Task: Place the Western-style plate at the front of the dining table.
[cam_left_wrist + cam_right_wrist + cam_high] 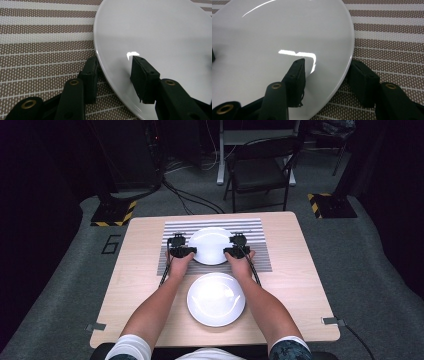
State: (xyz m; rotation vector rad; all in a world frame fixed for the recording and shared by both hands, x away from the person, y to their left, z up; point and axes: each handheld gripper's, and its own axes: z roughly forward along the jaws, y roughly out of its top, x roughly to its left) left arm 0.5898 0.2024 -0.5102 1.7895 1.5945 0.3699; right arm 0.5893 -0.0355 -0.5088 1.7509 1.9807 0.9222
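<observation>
The high view shows two white plates on the table (130,270): the far plate (210,245) on a striped mat (260,260), the near plate (216,299) on bare wood. The left gripper (116,75) straddles the far plate's glossy rim, jaws wide. The right gripper (329,77) does likewise opposite.

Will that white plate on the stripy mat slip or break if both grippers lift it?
The far plate looks glossy with bright glare, so probably slippery. It seems stiff and likely breakable if dropped. The left hand-held gripper and right hand-held gripper straddle opposite rims over the striped placemat, which should steady it.
</observation>
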